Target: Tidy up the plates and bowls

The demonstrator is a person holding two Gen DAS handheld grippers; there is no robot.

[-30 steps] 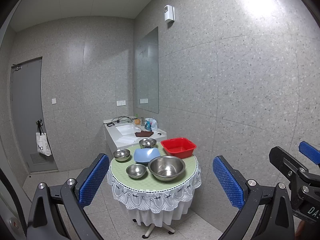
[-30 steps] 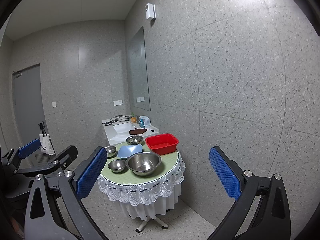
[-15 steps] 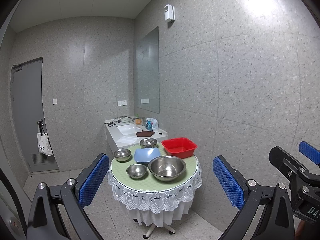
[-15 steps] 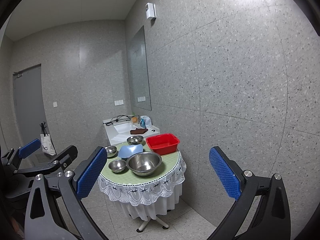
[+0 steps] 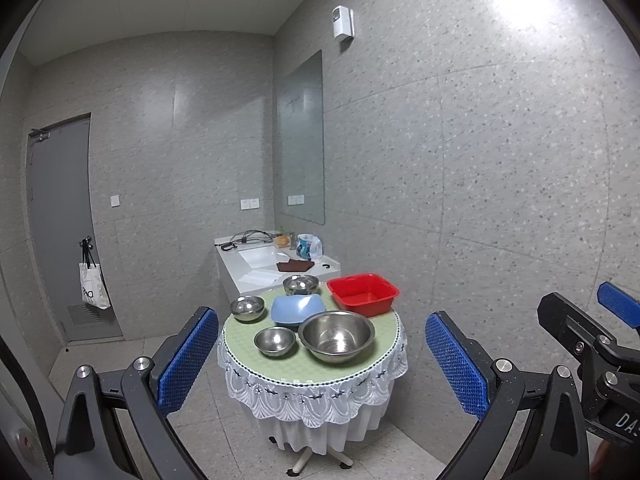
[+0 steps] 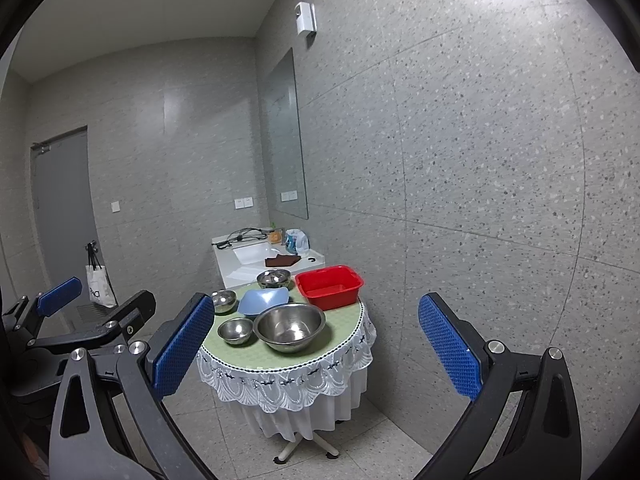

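On the round counter with the green cloth and lace skirt: large steel bowl at front right, small steel bowl just left of it, blue bowl behind those two, another small steel bowl at back left, a fourth steel bowl at the far edge, red basin at back right. Blue bowl looks like it touches the large steel bowl's rim, can't confirm. No plates that I can make out

Left gripper held well short of the counter, jaws spread wide, nothing between the blue pads. Right gripper same: jaws spread, nothing held, also well back from the counter. Right gripper also shows at the right edge of the left wrist view; left gripper sits at the left edge of the right wrist view

Behind the counter: white sink unit against the wall with a brown cloth on it, mirror above. Grey door at far left, tote bag hanging beside it
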